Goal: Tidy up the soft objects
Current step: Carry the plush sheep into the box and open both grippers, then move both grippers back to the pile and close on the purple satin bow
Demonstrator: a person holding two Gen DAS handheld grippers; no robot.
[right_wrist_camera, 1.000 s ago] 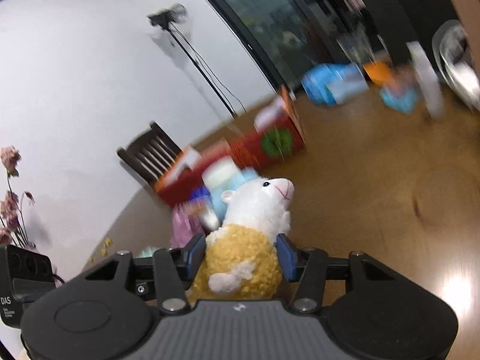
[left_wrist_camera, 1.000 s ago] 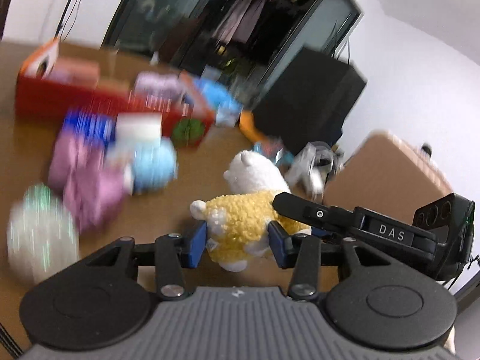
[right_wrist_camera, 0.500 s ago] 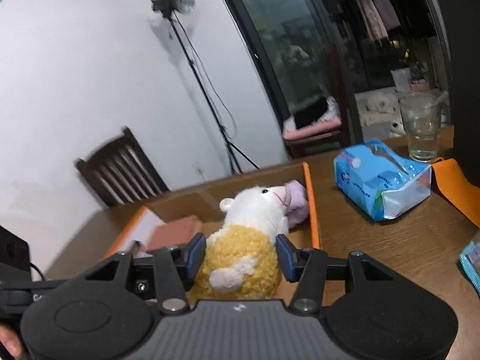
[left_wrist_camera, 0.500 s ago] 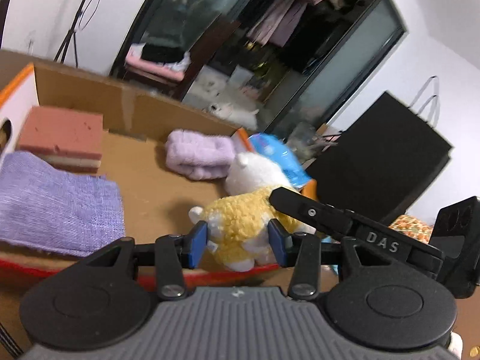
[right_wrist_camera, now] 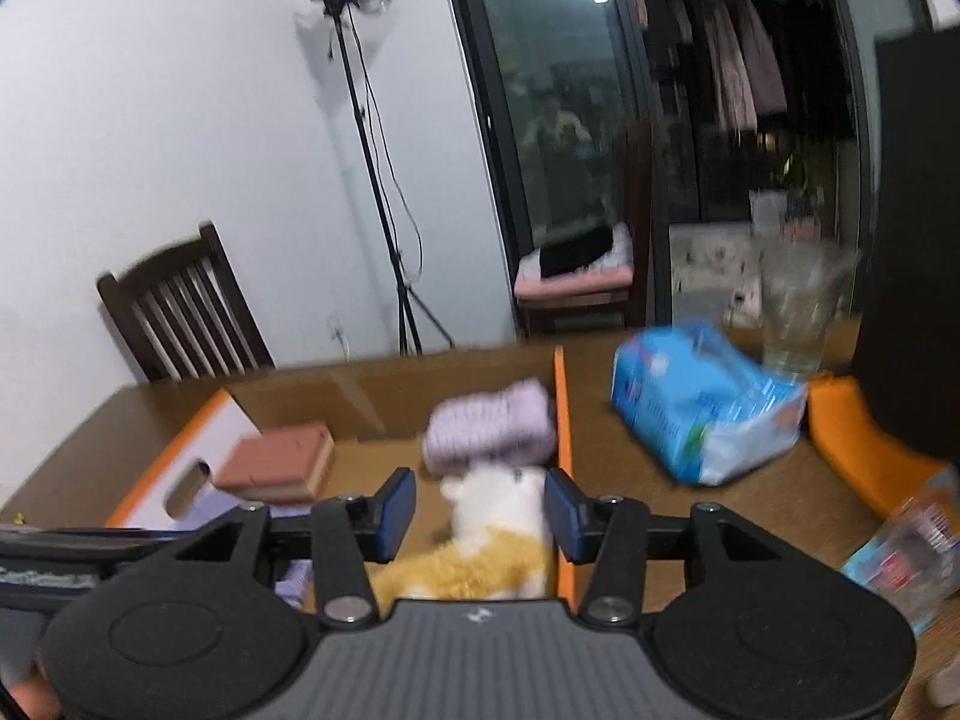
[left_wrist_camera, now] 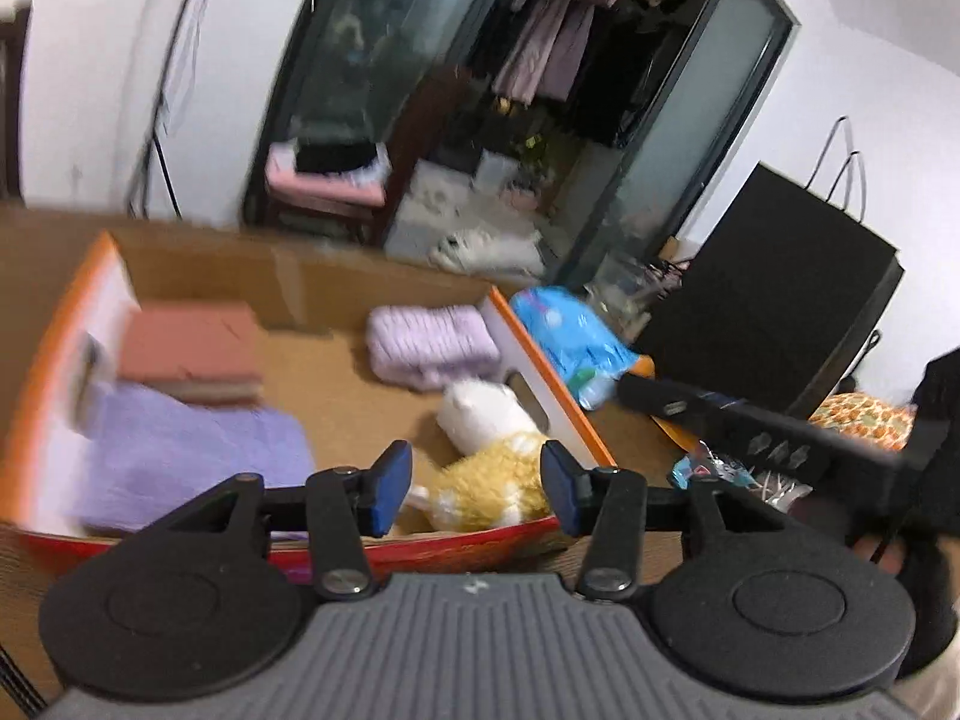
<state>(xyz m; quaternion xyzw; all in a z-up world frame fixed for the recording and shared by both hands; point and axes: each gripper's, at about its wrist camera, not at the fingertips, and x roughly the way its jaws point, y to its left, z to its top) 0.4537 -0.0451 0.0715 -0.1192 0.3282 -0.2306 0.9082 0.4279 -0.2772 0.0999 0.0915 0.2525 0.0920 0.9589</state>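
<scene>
- My left gripper [left_wrist_camera: 477, 495] has its jaws spread wide, and nothing is pinched between them.
- My right gripper [right_wrist_camera: 480, 513] has its jaws spread wide too, with nothing squeezed.
- The fluffy yellow and white toy sheep [left_wrist_camera: 486, 462] lies inside the brown cardboard box with orange edges [left_wrist_camera: 543, 381], just past the tips of my left jaws and in the gap between them.
- From the right wrist camera, the toy sheep [right_wrist_camera: 486, 531] lies just under and past my right jaws, close to the right wall of the box [right_wrist_camera: 561, 414]. I cannot tell if the blue pads [right_wrist_camera: 396, 504] touch it.
- A rolled fuzzy purple cloth [left_wrist_camera: 432, 345] lies further out past my left jaws, behind the sheep's white head.
- A pink block like a sponge [left_wrist_camera: 189, 354] sits far out to the left of my left jaws, in the box.
- A flat purple woven cloth [left_wrist_camera: 192, 462] lies left of my left jaws, partly under the pink block.
- A blue plastic pack [right_wrist_camera: 702, 405] sits on the brown wooden table [right_wrist_camera: 738, 513], outside the box, out past my right jaws and to their right.
- A clear glass [right_wrist_camera: 795, 306] stands behind the blue pack.
</scene>
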